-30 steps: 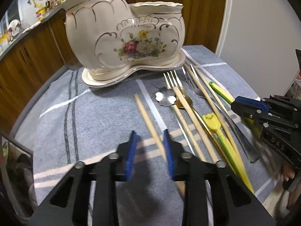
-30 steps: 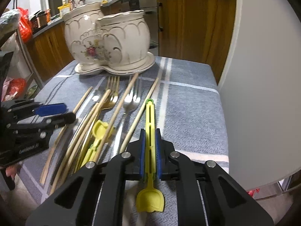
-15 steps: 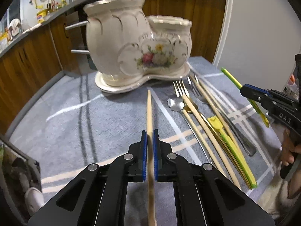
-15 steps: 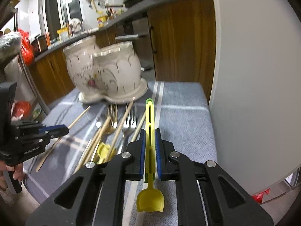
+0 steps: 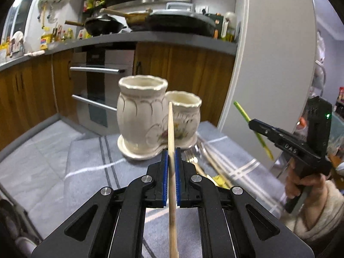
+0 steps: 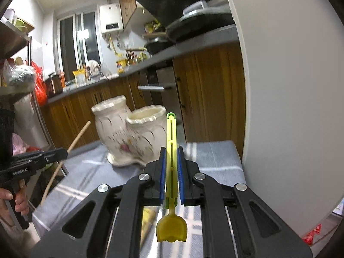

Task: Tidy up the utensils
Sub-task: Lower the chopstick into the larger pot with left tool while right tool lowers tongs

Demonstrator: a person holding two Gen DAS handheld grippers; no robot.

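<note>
A wooden chopstick point(image 5: 171, 150) is clamped between the blue pads of the left gripper point(image 5: 171, 161), its jaws drawn in tight on the stick, which is raised clear of the grey striped tablecloth point(image 5: 90, 163) and pointed toward the cream ceramic holder point(image 5: 142, 116). A yellow-green plastic utensil point(image 6: 171, 150) is pinched in the narrowly closed jaws of the right gripper point(image 6: 171, 157), its tulip-shaped end point(image 6: 171, 230) left hanging behind the pads and its green tip aimed at the holder's lower compartment. Forks and more chopsticks point(image 5: 206, 157) are seen lying on the cloth just in front of the holder's base, to its right. A hand point(image 5: 301, 185) is visible on the right gripper's handle.
</note>
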